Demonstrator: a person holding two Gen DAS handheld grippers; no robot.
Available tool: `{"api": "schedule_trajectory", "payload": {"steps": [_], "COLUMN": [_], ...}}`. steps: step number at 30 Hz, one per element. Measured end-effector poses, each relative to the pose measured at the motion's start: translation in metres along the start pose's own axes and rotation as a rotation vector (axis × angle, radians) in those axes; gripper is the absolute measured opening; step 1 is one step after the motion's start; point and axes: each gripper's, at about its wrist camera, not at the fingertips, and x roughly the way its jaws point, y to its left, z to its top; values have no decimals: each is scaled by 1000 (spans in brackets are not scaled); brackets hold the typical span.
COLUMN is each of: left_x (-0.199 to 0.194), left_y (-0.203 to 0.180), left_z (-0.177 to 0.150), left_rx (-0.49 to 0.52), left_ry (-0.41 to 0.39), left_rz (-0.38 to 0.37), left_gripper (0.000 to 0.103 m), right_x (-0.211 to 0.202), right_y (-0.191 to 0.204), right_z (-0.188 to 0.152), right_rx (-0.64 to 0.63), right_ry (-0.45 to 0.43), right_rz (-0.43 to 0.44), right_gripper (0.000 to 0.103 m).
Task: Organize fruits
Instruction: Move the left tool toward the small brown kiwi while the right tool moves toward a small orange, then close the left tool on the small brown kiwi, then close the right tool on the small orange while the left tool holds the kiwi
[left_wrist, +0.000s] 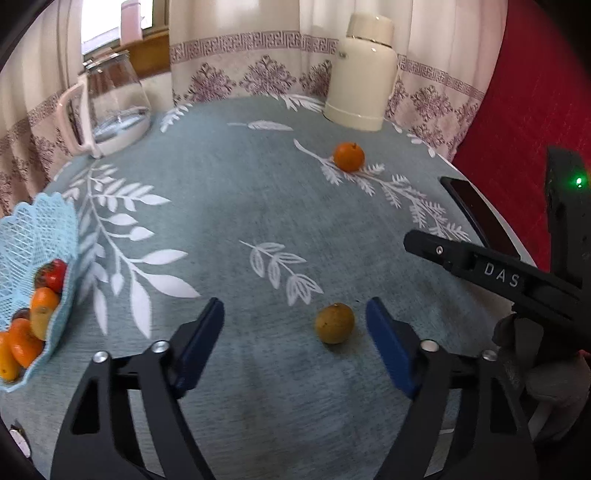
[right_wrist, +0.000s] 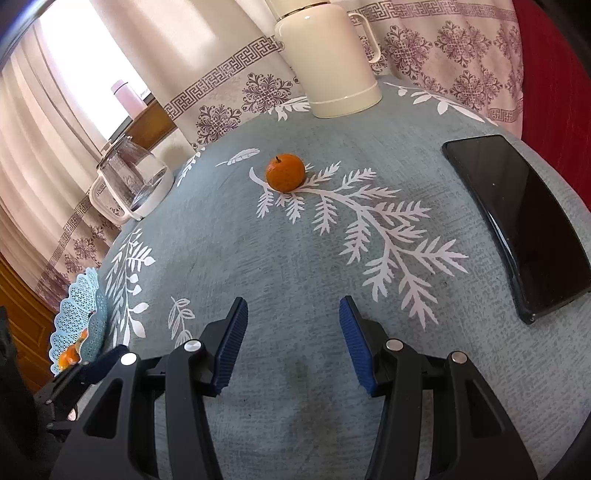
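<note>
Low over the teal tablecloth (left_wrist: 258, 206) with its white leaf print, the left gripper (left_wrist: 295, 325) is held level, its blue ribbed pads spread wide and gripping nothing; a dull yellow-green citrus fruit (left_wrist: 334, 323) sits on the cloth between the fingertips, closer to the right-hand pad but touching neither. The right gripper (right_wrist: 293, 328) hovers likewise, jaws well apart and empty, pointing toward a round orange tangerine (right_wrist: 285, 172) with a short dark stem, which lies well ahead of it on a white fern motif. From the left wrist camera the right gripper's black body shows at the frame's right edge, held by a grey-gloved hand (left_wrist: 543, 369). At the table's left edge stands a pale blue lattice basket (left_wrist: 33, 236) with a scalloped rim, holding orange and red fruits. Farther back are a clear glass kettle (left_wrist: 110, 107) with a cream handle and a smooth cream thermos jug (right_wrist: 328, 62). A glossy black phone (right_wrist: 517, 221) lies flat near the right edge.
</note>
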Motion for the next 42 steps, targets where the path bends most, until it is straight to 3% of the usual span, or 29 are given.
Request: {"api": "schedule_trajectory", "payload": {"steps": [10, 12, 18, 27, 35, 42], "left_x": [20, 22, 16, -4, -19, -29], "left_y": [-13, -13, -14, -3, 13, 23], "left_z": [-5, -5, -6, -3, 1, 1], "left_rx": [7, -3, -8, -23, -50, -66], "left_ry": [60, 75, 64, -1, -43, -65], "left_rz": [-75, -78, -92, -51, -24, -10], "left_gripper": [38, 26, 26, 26, 26, 26], "right_x": [1, 1, 2, 3, 10, 58], "right_y": [-1, -1, 0, 3, 27, 40], "right_z": [0, 0, -1, 7, 49, 85], "right_rx": [4, 3, -2, -11, -145, -219], "right_ry": [2, 1, 3, 37, -17, -10], "right_rz": [8, 8, 6, 6, -44, -115], "right_gripper": [52, 52, 52, 52, 52, 52]}}
